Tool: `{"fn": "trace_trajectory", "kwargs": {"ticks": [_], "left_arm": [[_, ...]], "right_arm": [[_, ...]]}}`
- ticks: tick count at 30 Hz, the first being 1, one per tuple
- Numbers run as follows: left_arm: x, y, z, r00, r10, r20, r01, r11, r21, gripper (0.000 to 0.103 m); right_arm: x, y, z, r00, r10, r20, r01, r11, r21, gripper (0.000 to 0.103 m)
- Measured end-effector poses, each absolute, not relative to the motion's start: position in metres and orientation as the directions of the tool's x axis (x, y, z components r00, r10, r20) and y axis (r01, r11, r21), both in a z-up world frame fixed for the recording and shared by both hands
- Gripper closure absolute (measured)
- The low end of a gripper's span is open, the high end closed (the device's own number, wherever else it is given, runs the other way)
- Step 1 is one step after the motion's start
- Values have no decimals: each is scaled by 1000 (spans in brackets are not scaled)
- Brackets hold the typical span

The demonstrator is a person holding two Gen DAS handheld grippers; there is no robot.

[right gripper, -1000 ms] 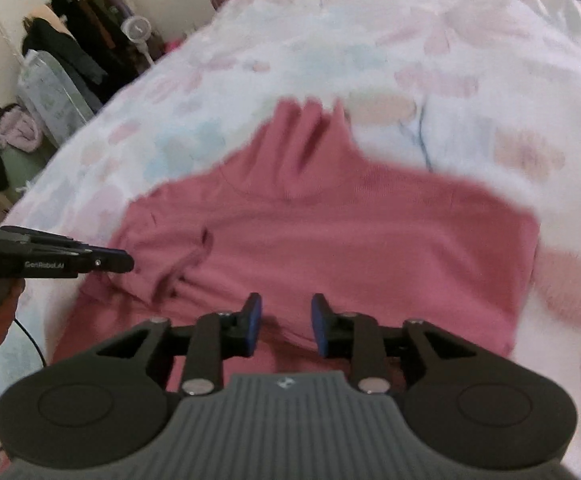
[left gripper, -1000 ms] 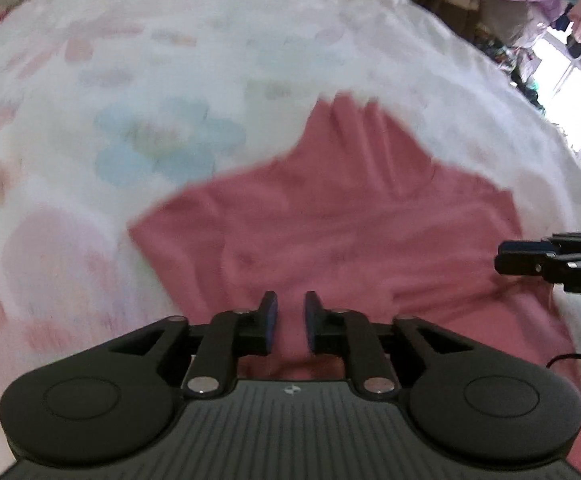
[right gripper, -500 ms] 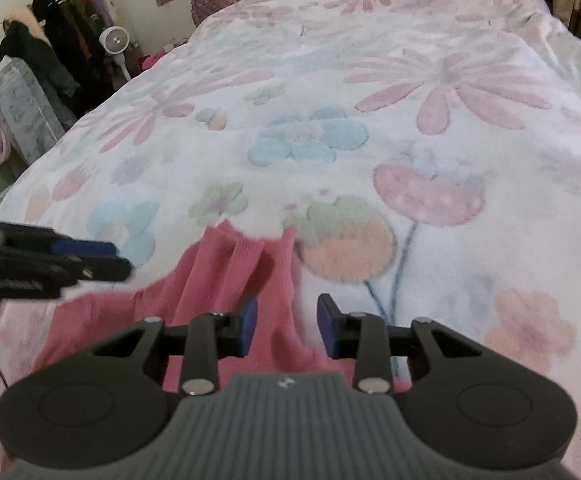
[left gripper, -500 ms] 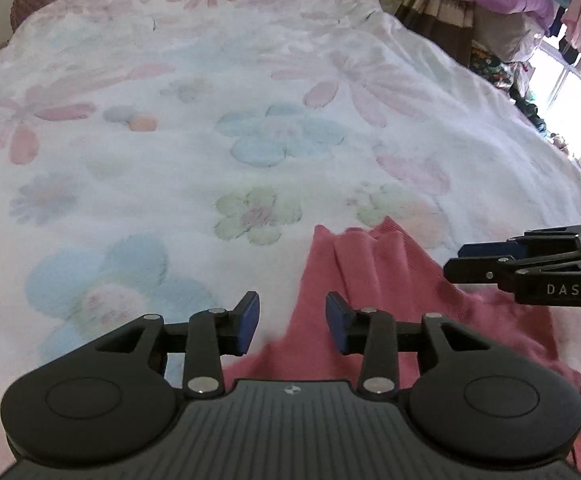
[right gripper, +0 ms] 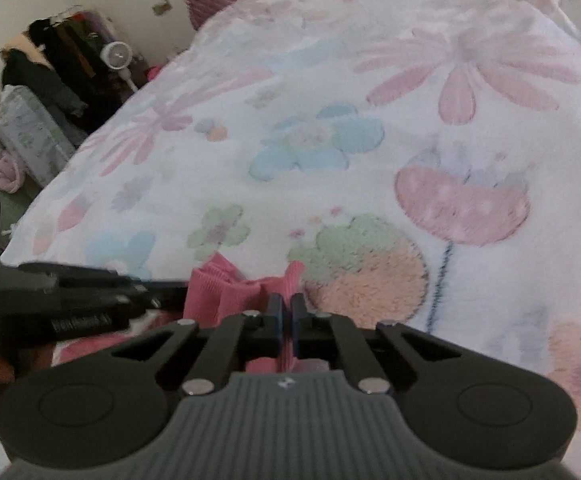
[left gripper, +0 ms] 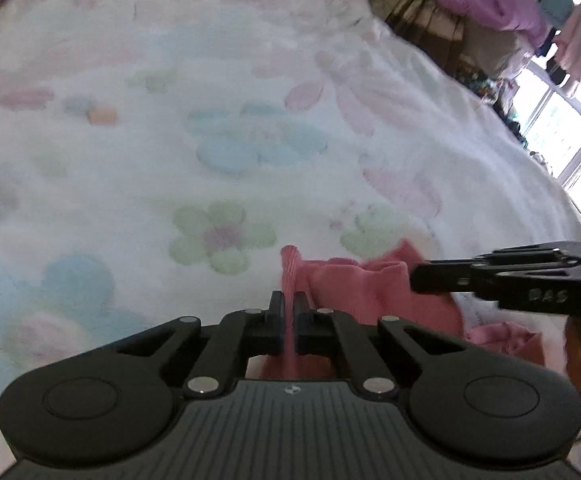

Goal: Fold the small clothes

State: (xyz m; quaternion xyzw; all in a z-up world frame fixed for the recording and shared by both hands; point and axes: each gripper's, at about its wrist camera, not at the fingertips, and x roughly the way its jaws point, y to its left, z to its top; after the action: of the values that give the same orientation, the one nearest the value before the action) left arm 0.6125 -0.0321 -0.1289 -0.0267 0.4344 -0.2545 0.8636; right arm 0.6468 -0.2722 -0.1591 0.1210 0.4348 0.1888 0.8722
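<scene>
Left gripper (left gripper: 289, 305) is clamped on a ribbed edge of the pink garment (left gripper: 374, 292); right gripper (right gripper: 286, 307) is likewise pinched on a neighbouring pink edge; garment is bunched between both, just above the floral blanket (right gripper: 370, 80); frames are blurred.

Only readable txt: "DAS" in pale letters on the side of the right gripper (left gripper: 414, 280), lower right of the left wrist view, soft but legible. In the right wrist view, lower left, the left gripper (right gripper: 182, 290) carries a pale printed label on its body, too blurred to read. A small logo mark sits at top centre of each ribbed housing, no letters made out.
</scene>
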Motion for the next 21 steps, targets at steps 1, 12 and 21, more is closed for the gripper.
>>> {"fn": "trace_trajectory", "kwargs": {"ticks": [1,12,21], "left_arm": [[606,-25,-122,503,-473,-724,417,866,-276,100],[501,11,-98,481,-516,-709,514,821,-249,99],[461,12,-136,392,-428,-814,476,852,-219,92]], "right_arm": [[640,-277,-152,554,443,-705,-242,896,373,103],[529,-286,-107,512,557,-654,-483,816,317,103],[471,-270,-155,410,515,-752,-477,824,305,97]]}}
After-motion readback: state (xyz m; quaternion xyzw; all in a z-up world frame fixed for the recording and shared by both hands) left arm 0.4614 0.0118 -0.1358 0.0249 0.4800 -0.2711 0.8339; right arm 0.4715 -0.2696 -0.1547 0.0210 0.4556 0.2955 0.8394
